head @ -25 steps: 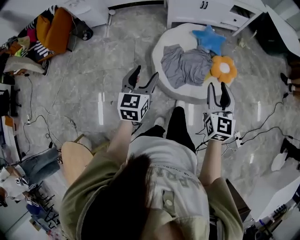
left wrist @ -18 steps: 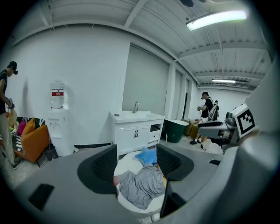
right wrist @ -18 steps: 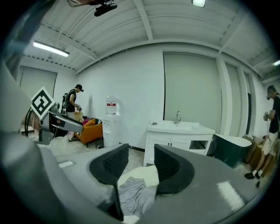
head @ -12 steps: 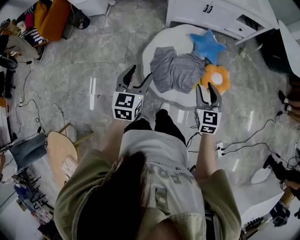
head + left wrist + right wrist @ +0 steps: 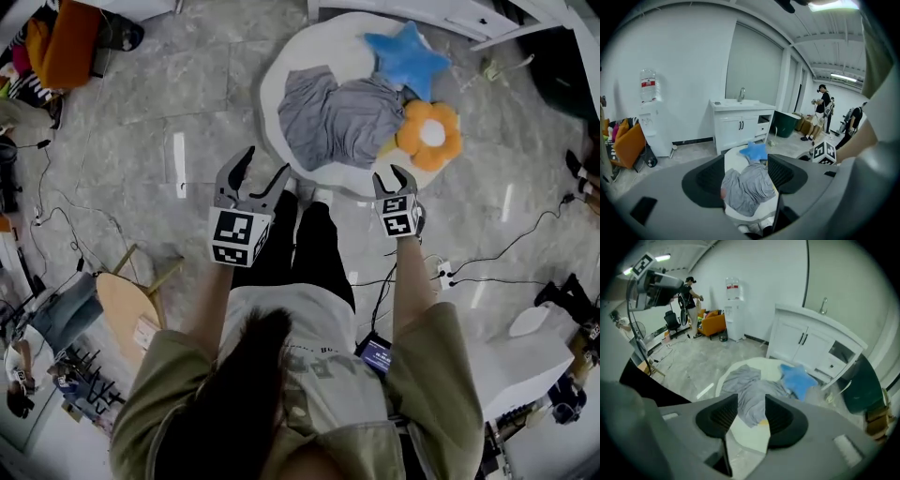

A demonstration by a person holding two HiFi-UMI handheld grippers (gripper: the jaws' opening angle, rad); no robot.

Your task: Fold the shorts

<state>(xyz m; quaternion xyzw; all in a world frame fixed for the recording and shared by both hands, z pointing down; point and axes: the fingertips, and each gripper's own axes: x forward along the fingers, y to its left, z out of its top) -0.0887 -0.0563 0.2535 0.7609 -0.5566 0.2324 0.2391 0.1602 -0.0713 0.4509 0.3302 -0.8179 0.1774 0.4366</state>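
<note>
Left tongs [image 5: 264, 164] are found apart and empty, short of the round bench [image 5: 269, 101]. Grey shorts [image 5: 339, 120] are seen crumpled upon it; light, limp cloth is judged, best pinched at an outer edge. Right tongs [image 5: 392, 176] are likewise found apart, empty.

left tool [image 5: 265, 161], right tool [image 5: 391, 173] lower, nearer shorts [image 5: 337, 117]

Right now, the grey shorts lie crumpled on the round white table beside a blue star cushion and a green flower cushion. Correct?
No: the flower cushion is orange, not green, as the head view shows. The grey shorts do lie crumpled on the round white table beside the blue star cushion.
</note>
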